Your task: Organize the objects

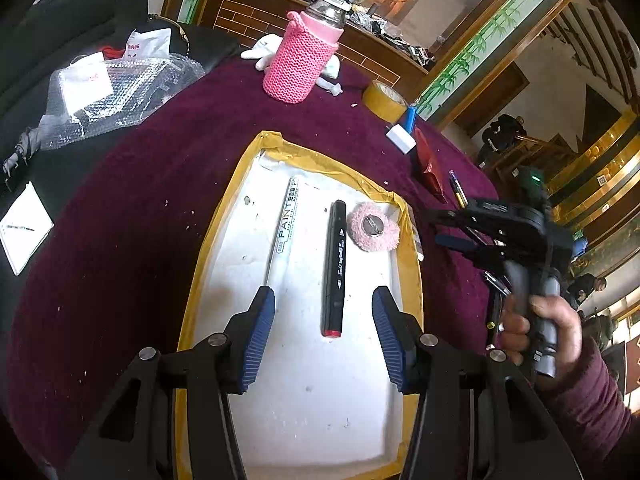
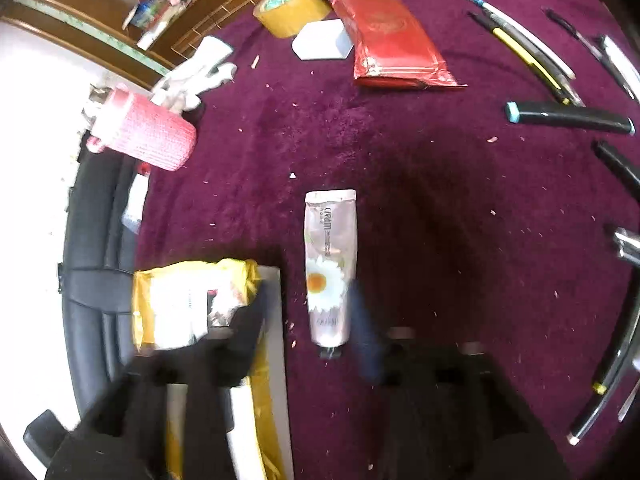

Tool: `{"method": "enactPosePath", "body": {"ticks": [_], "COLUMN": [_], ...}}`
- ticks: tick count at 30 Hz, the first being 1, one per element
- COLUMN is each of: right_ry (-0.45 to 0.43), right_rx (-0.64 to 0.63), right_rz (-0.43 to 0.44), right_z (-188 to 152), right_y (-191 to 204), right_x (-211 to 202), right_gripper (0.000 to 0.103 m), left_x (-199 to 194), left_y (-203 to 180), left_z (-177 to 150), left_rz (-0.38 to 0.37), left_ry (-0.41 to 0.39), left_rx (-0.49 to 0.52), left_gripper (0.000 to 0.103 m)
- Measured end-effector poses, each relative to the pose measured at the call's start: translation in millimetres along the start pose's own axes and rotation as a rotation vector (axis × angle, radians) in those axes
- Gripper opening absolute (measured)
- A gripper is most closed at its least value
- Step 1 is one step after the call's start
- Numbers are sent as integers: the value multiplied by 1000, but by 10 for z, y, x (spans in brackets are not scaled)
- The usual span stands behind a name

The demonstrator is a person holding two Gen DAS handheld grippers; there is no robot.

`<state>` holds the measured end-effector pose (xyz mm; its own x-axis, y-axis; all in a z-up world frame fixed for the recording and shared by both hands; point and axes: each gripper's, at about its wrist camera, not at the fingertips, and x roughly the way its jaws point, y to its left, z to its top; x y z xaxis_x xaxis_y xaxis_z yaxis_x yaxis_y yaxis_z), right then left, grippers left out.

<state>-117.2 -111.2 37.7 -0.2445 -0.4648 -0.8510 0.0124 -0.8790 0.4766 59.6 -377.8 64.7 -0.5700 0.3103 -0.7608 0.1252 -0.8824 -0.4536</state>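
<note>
A white foam tray with yellow tape edges lies on the purple cloth. In it lie a white paint marker, a black marker with a red end, and a pink fluffy round item. My left gripper is open above the tray, its blue pads either side of the black marker's near end, not touching it. My right gripper is open and blurred, around the lower end of a hand cream tube with a daisy print on the cloth. It also shows in the left wrist view, right of the tray.
A pink knitted bottle, tape roll, white block, red packet and white glove lie on the far cloth. Several pens and markers lie at the right. Bubble wrap and a notepad lie left.
</note>
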Motion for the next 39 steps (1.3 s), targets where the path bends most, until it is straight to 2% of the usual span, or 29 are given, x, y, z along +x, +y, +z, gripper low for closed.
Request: {"method": "enactPosePath", "body": {"ticks": [4,6,8,12,15,16,17,18,23,26,28,30,32,35,37,39], "right_ry": [24,-6,0,10,-3,-13,-20,-27,-81,-88,-51,-31,-9,21,27,18], "right_rx": [-73,-144,-200,-166,-90,-67,-52,-40,-93,-205,-173,-113,-69,-57,-101,-214], "right_rz": [-137,-177,-215,-143,-61,-33,-8,22,56,-49,-61,-69,-68,-92,-168,-305], "right_z": [32,12,-29,-64,-40,-33,-26,-1,-5,12,66,101,158,225,241,235], "right_y": [128,257,349,244,78,28,10,0,179,333,304,187,136,182,282,493], "right_x": [312,374,446,350,177,101,31,-30,-299,-276,-132,-31,111,336,483,579], "right_gripper": [52,52,29,29,29,24,10,6,6,7,9,19,39,41,41,41], "left_x": [-7,-8,-13,-62,-86,-84,-76,-68,-55,-78,-84,-91,-91,-81,-72,-64], "left_y": [7,15,27,53,76,84,92,101,88,76,73,74,79,102,136,161], "left_z": [-59,-89,-108,-113,-122,-127,-132,-140,-168,-169,-169,-192,-228,-305,-355,-383], "left_rz": [0,2,3,7,7,10,12,9,2,-11,-17,-19,-18,-9,-4,-2], "left_ry": [10,13,15,1,-8,-7,-5,-2,5,3,2,3,8,26,36,39], "left_rx": [1,-4,-10,-25,-32,-35,-39,-44,-42,-42,-48,-54,-56,-61,-73,-84], "left_gripper": [45,45,45,45,45,45,45,45,45,45,45,45,45,45,45,45]}}
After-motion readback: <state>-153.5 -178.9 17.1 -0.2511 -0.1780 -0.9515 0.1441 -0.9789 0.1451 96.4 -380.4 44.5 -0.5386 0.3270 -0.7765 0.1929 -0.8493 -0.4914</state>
